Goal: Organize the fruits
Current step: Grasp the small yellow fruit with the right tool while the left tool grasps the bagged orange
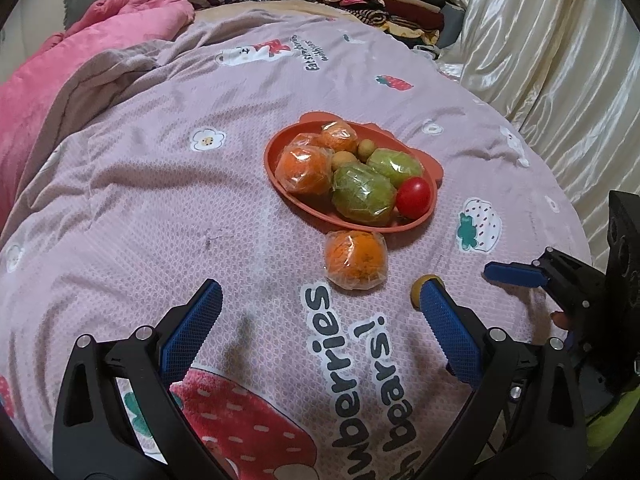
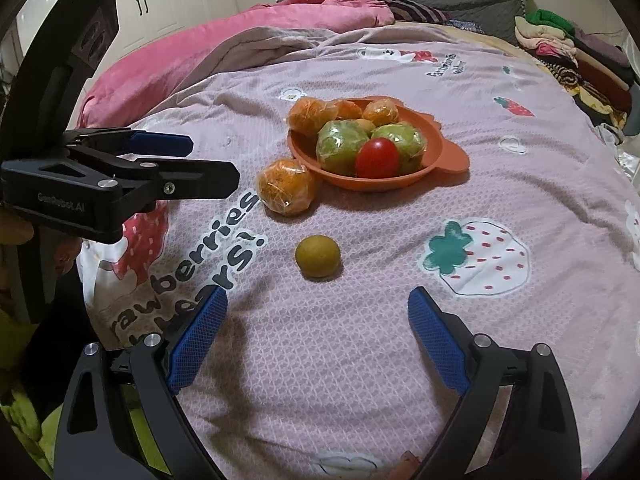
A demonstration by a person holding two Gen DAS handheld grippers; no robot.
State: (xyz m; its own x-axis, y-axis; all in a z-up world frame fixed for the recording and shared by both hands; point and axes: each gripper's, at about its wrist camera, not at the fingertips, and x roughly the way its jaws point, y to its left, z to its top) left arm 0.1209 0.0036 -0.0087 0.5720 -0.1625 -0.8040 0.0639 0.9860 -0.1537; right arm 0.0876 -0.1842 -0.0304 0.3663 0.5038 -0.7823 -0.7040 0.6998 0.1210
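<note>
The small round yellow-green fruit (image 2: 318, 256) lies on the bed directly ahead of the open, empty right claw (image 2: 318, 312), the nearer one.

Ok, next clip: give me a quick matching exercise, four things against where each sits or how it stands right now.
Things:
1. red tomato
2. wrapped orange
3. small yellow-green fruit
4. right gripper

Places or states:
A. lies alone on the bedspread, ahead of the right gripper's open fingers
B. in the orange plate, at its near edge
C. open, holding nothing
D. on the bedspread, right beside the plate's rim

Pairs: 1-B, 2-D, 3-A, 4-C
</note>
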